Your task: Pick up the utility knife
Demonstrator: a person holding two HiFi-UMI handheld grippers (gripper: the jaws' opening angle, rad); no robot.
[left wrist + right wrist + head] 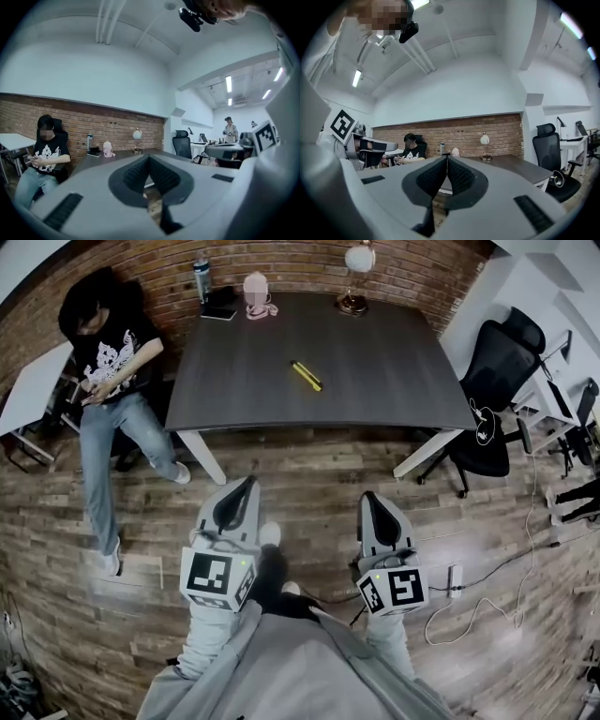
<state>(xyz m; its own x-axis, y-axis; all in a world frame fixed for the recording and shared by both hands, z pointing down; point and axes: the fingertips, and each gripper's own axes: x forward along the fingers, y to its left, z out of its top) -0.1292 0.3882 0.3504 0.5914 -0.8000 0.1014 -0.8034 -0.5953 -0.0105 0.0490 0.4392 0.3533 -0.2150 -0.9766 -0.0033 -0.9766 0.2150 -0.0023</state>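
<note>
— Where is the utility knife [307, 375]?
— At your twelve o'clock, mid-desk [394, 371], well ahead of you. Your left gripper [249, 486] and right gripper [369, 497] are both clenched and empty. You're only approaching: step in, open one, reach.

Dark table [394, 371]: yellow knife [307, 375] near its middle; bottle [202, 277], pink figure [256, 294], lamp [356, 282] along far edge.
</note>
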